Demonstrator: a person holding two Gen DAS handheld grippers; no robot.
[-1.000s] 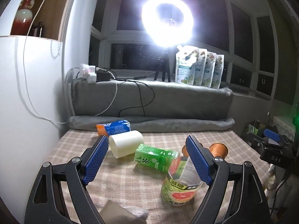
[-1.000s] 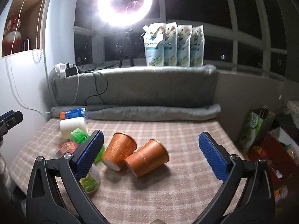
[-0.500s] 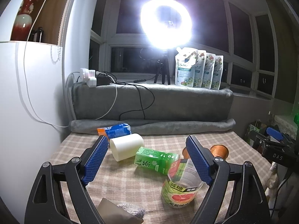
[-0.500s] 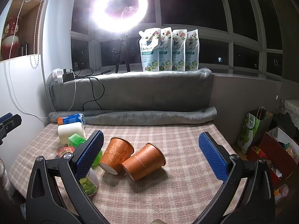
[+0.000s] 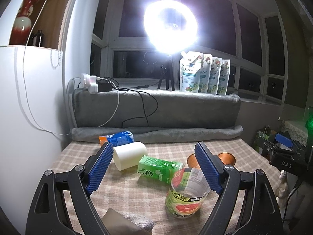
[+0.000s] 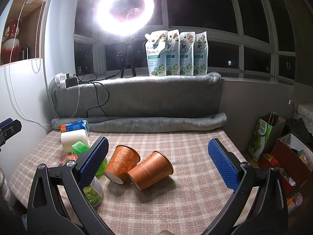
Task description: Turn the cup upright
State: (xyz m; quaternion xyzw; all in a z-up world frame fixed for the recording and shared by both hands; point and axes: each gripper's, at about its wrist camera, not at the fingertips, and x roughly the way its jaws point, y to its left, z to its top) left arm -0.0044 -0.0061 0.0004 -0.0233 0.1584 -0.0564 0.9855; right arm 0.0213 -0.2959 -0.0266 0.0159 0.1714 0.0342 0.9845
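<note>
Two orange paper cups lie on their sides on the checked tablecloth in the right wrist view: one to the left, one beside it, touching. My right gripper is open and empty, held above and in front of them. In the left wrist view only their tops show behind the right finger. My left gripper is open and empty above the table's left part. A white cup also lies on its side there.
A green tea carton, a cut-open plastic bottle and a blue-orange packet lie on the table. A rolled grey blanket borders the far edge. A white wall stands left. Bags and boxes sit past the right edge.
Both grippers have tilted up and drawn back slightly, so the table items sit lower in both views. Nothing on the table has moved.
</note>
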